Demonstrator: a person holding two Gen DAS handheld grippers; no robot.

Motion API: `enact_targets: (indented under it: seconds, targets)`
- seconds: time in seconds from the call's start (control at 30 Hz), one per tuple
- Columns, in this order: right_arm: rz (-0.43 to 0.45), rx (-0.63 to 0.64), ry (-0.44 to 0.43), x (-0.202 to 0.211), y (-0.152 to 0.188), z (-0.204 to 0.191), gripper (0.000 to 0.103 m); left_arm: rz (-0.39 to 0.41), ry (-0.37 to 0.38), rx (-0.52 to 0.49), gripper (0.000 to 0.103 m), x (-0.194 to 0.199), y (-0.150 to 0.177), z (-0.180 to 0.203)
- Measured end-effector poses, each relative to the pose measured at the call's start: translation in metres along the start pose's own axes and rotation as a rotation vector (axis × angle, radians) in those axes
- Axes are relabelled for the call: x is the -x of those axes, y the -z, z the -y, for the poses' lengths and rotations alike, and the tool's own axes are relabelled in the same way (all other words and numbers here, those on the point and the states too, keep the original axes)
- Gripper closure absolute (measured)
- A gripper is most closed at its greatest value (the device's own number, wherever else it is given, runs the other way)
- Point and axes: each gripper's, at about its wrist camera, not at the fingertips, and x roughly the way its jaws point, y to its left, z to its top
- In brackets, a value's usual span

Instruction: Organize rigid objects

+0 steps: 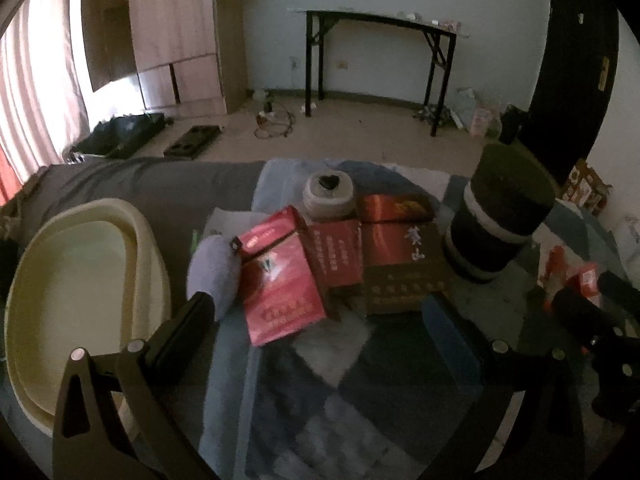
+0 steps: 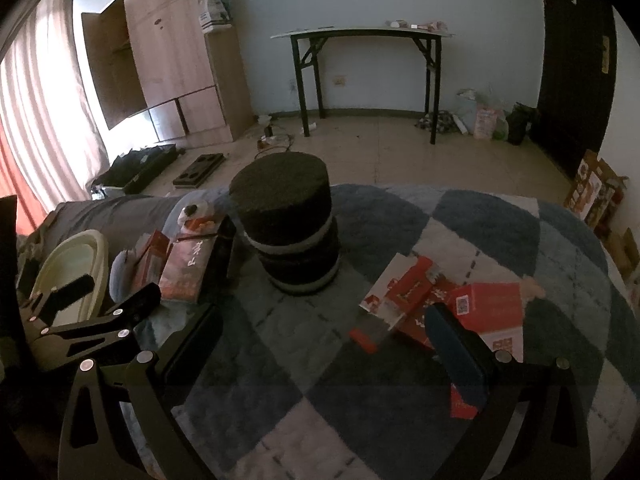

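Several rigid boxes lie on a checked blue blanket. In the left wrist view a red cigarette pack (image 1: pixel 280 276), a smaller red box (image 1: pixel 338 254) and a dark red-brown box (image 1: pixel 400 248) lie just ahead of my open, empty left gripper (image 1: pixel 320 320). A cream tub (image 1: pixel 80 292) sits to its left. In the right wrist view red and white boxes (image 2: pixel 440 300) lie by my open, empty right gripper (image 2: pixel 320 332), its right finger over them. The left gripper (image 2: pixel 104 304) shows at the left there.
A black cylinder with white bands (image 1: pixel 500 216) (image 2: pixel 292 232) stands between the two box groups. A grey yarn spool (image 1: pixel 328 196) and a lilac soft object (image 1: pixel 214 268) lie by the left boxes. A folding table (image 2: pixel 368 76) and wardrobe (image 2: pixel 168 52) stand beyond.
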Motion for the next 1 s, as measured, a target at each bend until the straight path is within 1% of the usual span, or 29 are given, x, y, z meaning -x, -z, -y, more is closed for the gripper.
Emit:
enact_targets:
  seconds: [0.1, 0.2, 0.27, 0.33, 0.4, 0.53, 0.6, 0.63, 0.67, 0.73, 0.77, 0.83, 0.87, 0.9, 0.93, 0.97, 1.0]
  targets:
    - [-0.011, -0.001, -0.009, -0.002, 0.0, 0.0, 0.0, -0.015, 0.004, -0.023, 0.0, -0.003, 0.001, 0.003]
    - [-0.004, -0.005, -0.008, 0.0, -0.001, 0.003, 0.0, -0.03, 0.02, -0.004, 0.0, -0.002, -0.001, -0.002]
    - [0.008, -0.018, -0.007, 0.006, -0.002, 0.008, 0.0, -0.028, 0.063, 0.033, 0.0, 0.006, -0.005, -0.01]
    - [0.023, -0.037, 0.001, 0.013, -0.004, 0.015, 0.0, 0.0, 0.112, 0.075, 0.0, 0.016, -0.009, -0.018]
    - [0.039, -0.059, 0.011, 0.02, -0.006, 0.024, 0.0, 0.003, 0.144, 0.094, 0.0, 0.021, -0.01, -0.019]
    - [0.078, -0.1, 0.037, 0.034, -0.007, 0.042, 0.0, 0.006, 0.142, 0.06, 0.0, 0.014, -0.008, -0.005]
    - [0.103, -0.095, 0.014, 0.039, -0.004, 0.053, 0.0, -0.011, 0.129, 0.038, 0.0, 0.003, -0.005, 0.007]
    - [0.112, -0.091, 0.016, 0.04, -0.003, 0.058, 0.0, -0.008, 0.12, 0.029, 0.0, -0.003, -0.002, 0.012]
    - [0.115, -0.092, 0.048, 0.041, -0.001, 0.065, 0.0, 0.001, 0.092, 0.018, 0.0, -0.009, 0.001, 0.02]
    - [0.101, -0.101, 0.13, 0.039, 0.003, 0.078, 0.0, 0.03, 0.051, -0.004, 0.0, -0.015, 0.005, 0.03]
    - [0.092, -0.1, 0.139, 0.038, 0.005, 0.082, 0.0, 0.044, 0.036, -0.013, 0.0, -0.016, 0.007, 0.035]
    - [0.059, -0.1, 0.145, 0.031, 0.009, 0.092, 0.0, 0.058, 0.038, -0.044, 0.0, -0.019, 0.01, 0.045]
    - [0.035, -0.106, 0.166, 0.026, 0.011, 0.098, 0.001, 0.062, 0.031, -0.071, 0.0, -0.02, 0.012, 0.051]
    - [0.008, -0.109, 0.207, 0.02, 0.014, 0.103, 0.002, 0.058, 0.027, -0.093, 0.0, -0.021, 0.013, 0.055]
    - [-0.012, -0.109, 0.231, 0.016, 0.015, 0.104, 0.007, 0.054, 0.029, -0.115, 0.0, -0.022, 0.013, 0.059]
    - [-0.04, -0.106, 0.25, 0.01, 0.017, 0.107, 0.011, 0.054, 0.037, -0.13, 0.0, -0.022, 0.014, 0.063]
    - [-0.055, -0.103, 0.245, 0.007, 0.018, 0.107, 0.012, 0.058, 0.045, -0.137, 0.0, -0.021, 0.015, 0.066]
